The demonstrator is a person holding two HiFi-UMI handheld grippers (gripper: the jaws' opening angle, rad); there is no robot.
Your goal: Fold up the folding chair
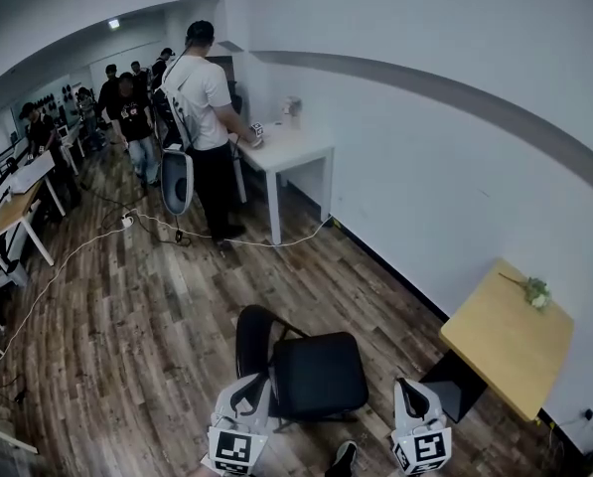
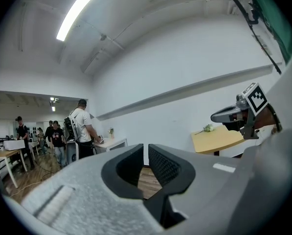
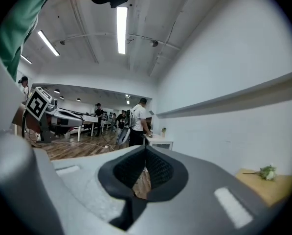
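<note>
While both claws sit at the low edge of the head view, I log the scene as follows.

- Chair (image 1: 316,371): black, unfolded, seat flat, on the wood floor (image 1: 127,336) at 6 o'clock of the head view. Its rounded back stands at the seat's 10 o'clock.
- Left gripper (image 2: 146,153): clenched, only a thin slit between the tips, nothing in it. In the head view it lies at the chair's 8 o'clock and overlaps the seat's edge; I cannot tell whether it touches.
- Right gripper (image 3: 146,155): clenched, tips together, empty. It lies at the chair's 4 o'clock, apart from the seat.
- Shoe (image 1: 342,457): at 6 o'clock of the chair, between the grippers.
- Wood table (image 1: 505,341): against the wall at 4 o'clock of the head view, with a flower sprig (image 1: 534,290) on its far corner.
- White table (image 1: 291,149): at 12 o'clock, with a person (image 1: 205,127) in a white shirt standing at it.
- Cable (image 1: 87,246): white, trailing over the floor at 9 to 10 o'clock.
- More people (image 1: 127,112): at 11 o'clock, well apart from the chair.
</note>
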